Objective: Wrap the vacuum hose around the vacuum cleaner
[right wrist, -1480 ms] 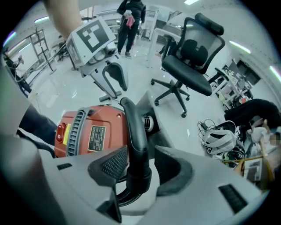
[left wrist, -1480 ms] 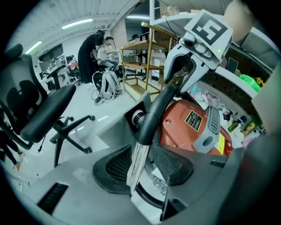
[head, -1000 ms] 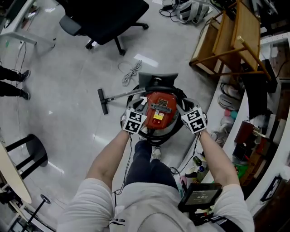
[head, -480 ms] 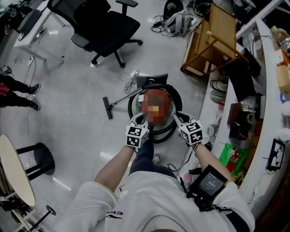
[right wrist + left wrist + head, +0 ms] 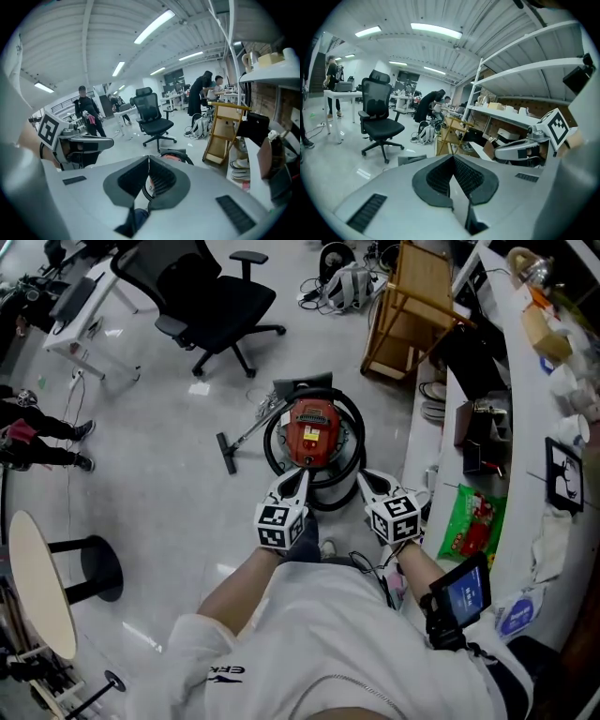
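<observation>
The vacuum cleaner [image 5: 314, 432], red-topped, stands on the floor with its black hose [image 5: 272, 444] coiled round the body. Its wand and floor head [image 5: 231, 450] lie to the left. My left gripper [image 5: 299, 481] and right gripper [image 5: 365, 483] hover side by side just short of the vacuum, touching nothing. In the left gripper view the left gripper [image 5: 452, 158] is shut and empty. In the right gripper view the right gripper [image 5: 148, 159] has just been closing with nothing between its jaws, and the vacuum [image 5: 177, 157] shows beyond them.
A black office chair [image 5: 211, 301] stands behind the vacuum at the left, a wooden stand [image 5: 412, 306] at the back right. A cluttered white counter [image 5: 511, 437] runs along the right. A round table [image 5: 33, 587], a black stool [image 5: 89, 568] and a person's legs [image 5: 42, 439] are on the left.
Both grippers have risen off the vacuum's top and drawn back toward me, and their jaws have gone from open to shut. The vacuum has stayed where it was.
</observation>
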Motion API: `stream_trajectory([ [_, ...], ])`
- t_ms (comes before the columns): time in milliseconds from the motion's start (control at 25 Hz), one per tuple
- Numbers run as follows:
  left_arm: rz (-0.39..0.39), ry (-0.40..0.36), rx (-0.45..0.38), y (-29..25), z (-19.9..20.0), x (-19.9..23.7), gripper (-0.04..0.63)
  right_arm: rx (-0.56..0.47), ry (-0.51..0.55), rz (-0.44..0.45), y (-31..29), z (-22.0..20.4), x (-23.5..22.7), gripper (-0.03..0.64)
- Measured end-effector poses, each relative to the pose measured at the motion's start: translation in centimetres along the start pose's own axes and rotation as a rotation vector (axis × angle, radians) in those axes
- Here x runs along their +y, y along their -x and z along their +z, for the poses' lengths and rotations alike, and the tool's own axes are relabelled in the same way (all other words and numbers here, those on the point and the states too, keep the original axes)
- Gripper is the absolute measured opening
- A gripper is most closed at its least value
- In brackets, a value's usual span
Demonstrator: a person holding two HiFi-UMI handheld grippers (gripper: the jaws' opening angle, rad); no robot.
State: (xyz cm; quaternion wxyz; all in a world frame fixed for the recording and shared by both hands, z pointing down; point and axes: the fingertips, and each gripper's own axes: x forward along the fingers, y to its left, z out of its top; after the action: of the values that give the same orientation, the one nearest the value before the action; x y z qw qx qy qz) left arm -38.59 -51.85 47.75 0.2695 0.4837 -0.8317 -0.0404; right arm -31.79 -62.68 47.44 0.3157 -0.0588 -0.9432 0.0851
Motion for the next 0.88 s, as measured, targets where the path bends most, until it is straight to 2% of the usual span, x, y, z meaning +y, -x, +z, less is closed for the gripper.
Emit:
stream_trajectory([
  [200,0.002,-0.019,-0.029,4.5,0.3,-3.8,0.003,-0.064,0.042,0.004,4.3,0.5,3.3,0.003],
  [440,-0.069,-0.107,-0.044,7.5,1.3,-6.3,0.003,-0.110,0.069,-0.006,6.9,1.6,6.9,0.003],
  [640,-0.110,-0.122,-0.057,9.5,0.6,-7.3,0.003,-0.120,0.060,-0.026,8.3,0.6,9.5,0.003],
  [880,-0.119,-0.128,-0.064,12.1,0.1,-6.3,0.003,-0.111,0.065,-0.033,8.6,-0.2,12.5,0.003],
])
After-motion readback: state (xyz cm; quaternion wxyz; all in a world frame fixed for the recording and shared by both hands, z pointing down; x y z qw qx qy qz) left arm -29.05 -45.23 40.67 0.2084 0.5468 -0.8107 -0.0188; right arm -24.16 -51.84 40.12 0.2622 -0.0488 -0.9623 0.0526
